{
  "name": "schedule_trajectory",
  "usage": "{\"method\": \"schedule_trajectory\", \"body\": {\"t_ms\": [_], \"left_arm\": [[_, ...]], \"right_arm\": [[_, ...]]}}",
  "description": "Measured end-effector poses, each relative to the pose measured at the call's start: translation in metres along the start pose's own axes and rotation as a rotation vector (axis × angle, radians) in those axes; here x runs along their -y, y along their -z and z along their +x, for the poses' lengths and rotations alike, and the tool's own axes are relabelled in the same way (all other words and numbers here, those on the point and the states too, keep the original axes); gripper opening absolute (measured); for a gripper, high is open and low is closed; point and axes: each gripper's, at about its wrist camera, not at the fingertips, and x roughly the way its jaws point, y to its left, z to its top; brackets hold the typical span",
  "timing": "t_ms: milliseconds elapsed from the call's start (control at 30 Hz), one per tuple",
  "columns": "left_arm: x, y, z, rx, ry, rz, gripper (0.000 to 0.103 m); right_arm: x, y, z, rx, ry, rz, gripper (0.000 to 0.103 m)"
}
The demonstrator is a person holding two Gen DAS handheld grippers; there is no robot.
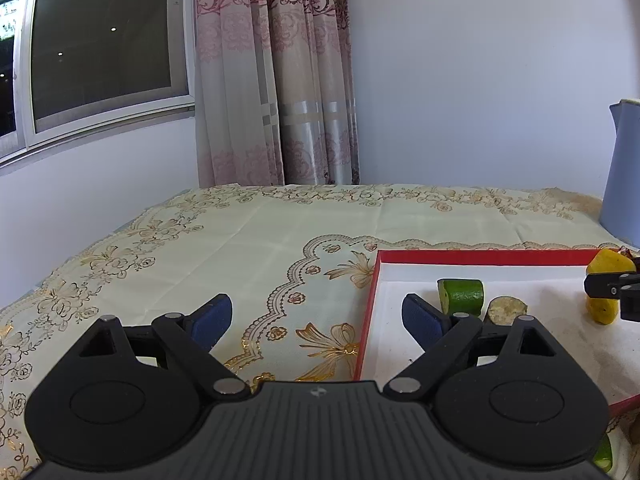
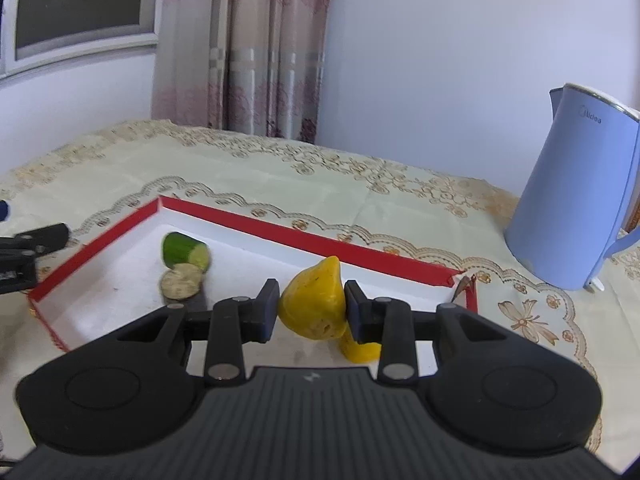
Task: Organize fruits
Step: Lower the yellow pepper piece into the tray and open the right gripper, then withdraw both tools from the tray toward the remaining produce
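Observation:
A red-rimmed white tray (image 2: 280,228) (image 1: 370,292) lies on the patterned tablecloth. Inside it rest a green cucumber piece (image 2: 185,254) (image 1: 461,295) and a brownish round slice (image 2: 180,285) (image 1: 507,310). My right gripper (image 2: 311,310) is shut on a yellow fruit piece (image 2: 314,304), held above the tray's white floor; the same yellow fruit piece (image 1: 608,286) shows at the right edge of the left wrist view. My left gripper (image 1: 316,318) stands open with nothing between its fingers, straddling the tray's left rim.
A light blue electric kettle (image 2: 580,192) stands on the table to the right of the tray. A curtain (image 1: 276,80) and a window (image 1: 100,40) are behind the table. Another green piece (image 1: 604,454) lies near the tray's front right corner.

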Motion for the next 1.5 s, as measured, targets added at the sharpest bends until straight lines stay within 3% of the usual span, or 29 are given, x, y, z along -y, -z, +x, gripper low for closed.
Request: {"method": "schedule_trajectory", "body": {"t_ms": [300,367,667,833,1067,1233,1500], "left_arm": [[0.001,0.0,-0.001,0.005,-0.005,0.003,0.093],[0.001,0.0,-0.001,0.004,-0.008,0.006,0.093],[-0.002,0.0,-0.002,0.006,0.003,-0.011,0.093],[-0.004,0.0,-0.001,0.002,0.002,-0.016,0.093],[-0.001,0.001,0.0,0.017,-0.038,-0.008,0.093],[-0.004,-0.005,0.005,-0.014,-0.035,-0.036,0.093],[-0.015,0.002,-0.017,-0.092,0.076,-0.078,0.093]], "right_arm": [[-0.006,0.005,0.009,-0.029,0.03,-0.03,0.036],[-0.005,0.005,0.006,-0.015,0.036,-0.031,0.045],[-0.005,-0.001,-0.016,0.063,0.043,-0.027,0.045],[-0.002,0.003,-0.05,0.144,0.032,0.004,0.054],[0.008,0.029,-0.115,0.247,0.034,0.048,0.063],[0.016,0.057,-0.144,0.256,0.02,0.093,0.071],[0.024,0.098,-0.163,0.204,0.07,0.143,0.087]]}}
